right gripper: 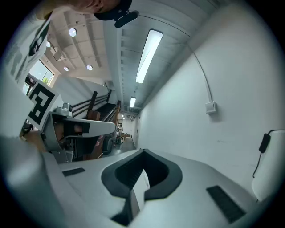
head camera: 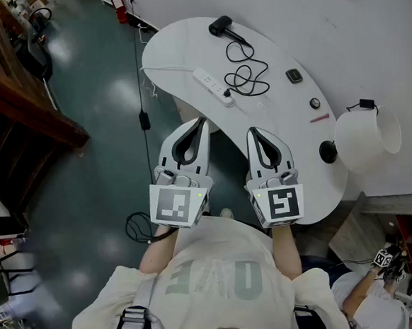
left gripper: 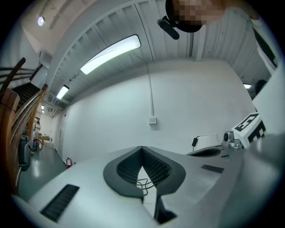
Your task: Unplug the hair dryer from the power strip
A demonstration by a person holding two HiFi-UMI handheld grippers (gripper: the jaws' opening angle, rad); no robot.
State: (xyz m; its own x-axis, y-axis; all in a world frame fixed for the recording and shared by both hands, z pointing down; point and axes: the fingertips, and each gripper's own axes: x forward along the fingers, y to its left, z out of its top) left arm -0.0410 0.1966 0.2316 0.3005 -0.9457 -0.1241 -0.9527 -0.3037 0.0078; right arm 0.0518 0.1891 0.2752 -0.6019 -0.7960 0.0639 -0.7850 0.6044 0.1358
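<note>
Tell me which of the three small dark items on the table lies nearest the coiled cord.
The square dark item, just right of the coiled cord. The small round item and the larger black round item lie farther off.

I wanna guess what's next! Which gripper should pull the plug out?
Probably the right gripper: the plug and its cord lie toward its side; the left gripper fronts the power strip and could steady it. Both are shut.
</note>
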